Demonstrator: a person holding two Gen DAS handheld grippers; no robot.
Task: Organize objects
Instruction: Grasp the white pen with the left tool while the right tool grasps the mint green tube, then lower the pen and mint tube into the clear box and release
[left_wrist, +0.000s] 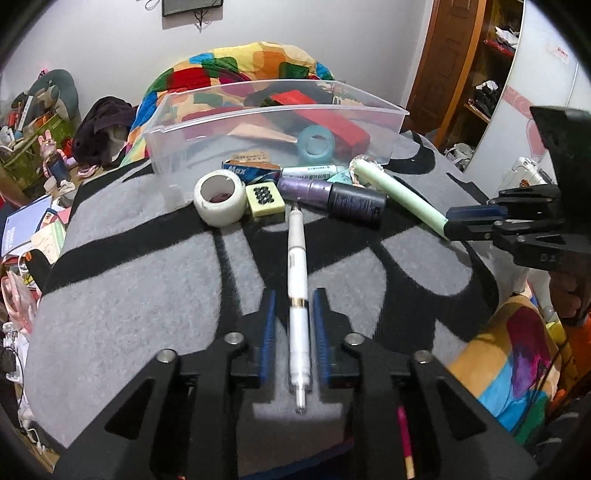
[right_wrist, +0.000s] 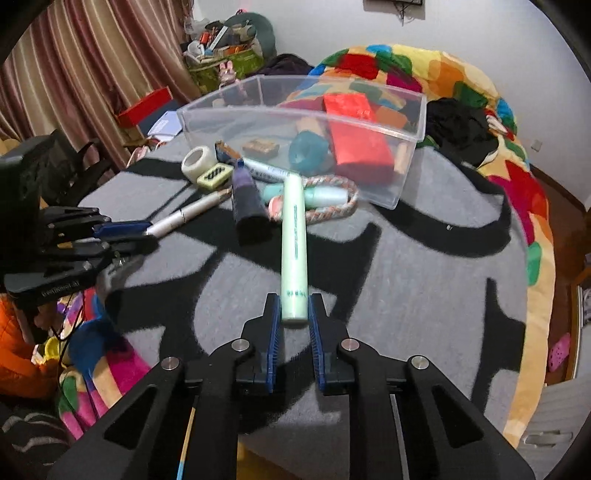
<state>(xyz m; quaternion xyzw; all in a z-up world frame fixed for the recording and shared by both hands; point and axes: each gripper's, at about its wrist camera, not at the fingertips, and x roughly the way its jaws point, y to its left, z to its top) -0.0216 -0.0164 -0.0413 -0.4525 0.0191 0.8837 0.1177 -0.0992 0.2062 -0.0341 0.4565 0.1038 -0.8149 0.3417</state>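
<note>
Low, left claw (left_wrist: 293, 302) astride white pen (left_wrist: 297, 266), right claw (right_wrist: 291, 308) pinching green tube (right_wrist: 294, 236)

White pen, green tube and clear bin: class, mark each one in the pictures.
white pen (left_wrist: 297, 280), left wrist view, on the barrel's middle.
green tube (right_wrist: 294, 243), right wrist view, mid-body, ahead of the pads.
clear bin (left_wrist: 280, 112), left wrist view, on the near wall's rim.
</note>
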